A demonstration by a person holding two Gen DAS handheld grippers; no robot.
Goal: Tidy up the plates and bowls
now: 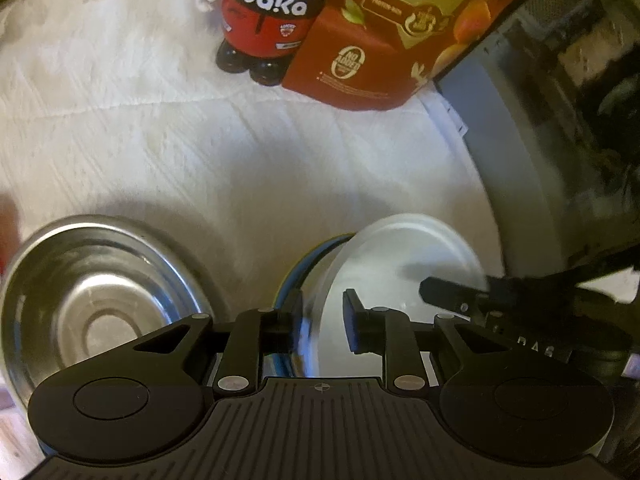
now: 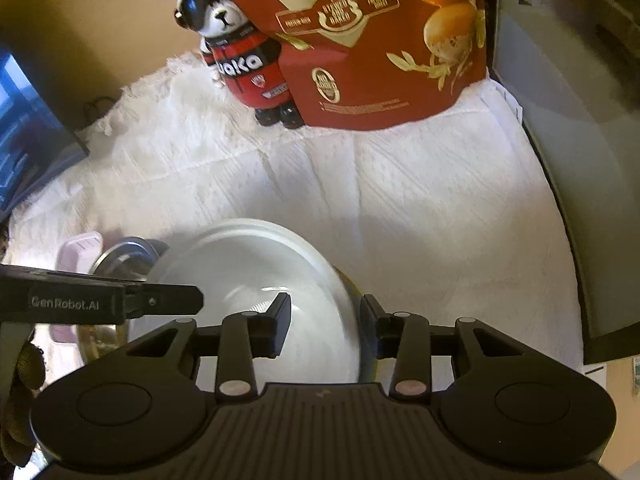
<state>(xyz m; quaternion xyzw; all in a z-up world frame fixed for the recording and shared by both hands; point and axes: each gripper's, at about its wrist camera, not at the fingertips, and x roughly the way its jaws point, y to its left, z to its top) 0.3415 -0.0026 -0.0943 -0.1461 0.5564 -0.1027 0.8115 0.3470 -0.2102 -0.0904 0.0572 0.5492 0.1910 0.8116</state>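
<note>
Both tools, left (image 1: 323, 322) and right (image 2: 325, 328), straddle the white plate's (image 2: 256, 276) opposite rims, fingers apart.

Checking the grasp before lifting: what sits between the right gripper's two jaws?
The near rim of the white bowl passes between the jaws of the right gripper, seen in the right wrist view; they straddle it with gaps showing either side.

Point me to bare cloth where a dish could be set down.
Open white cloth lies between the white bowl and the red egg box, running right to the dark appliance. More bare cloth beyond the steel bowl, short of the Waka figurine. Crowded near both claws: bowls sit close together.
</note>
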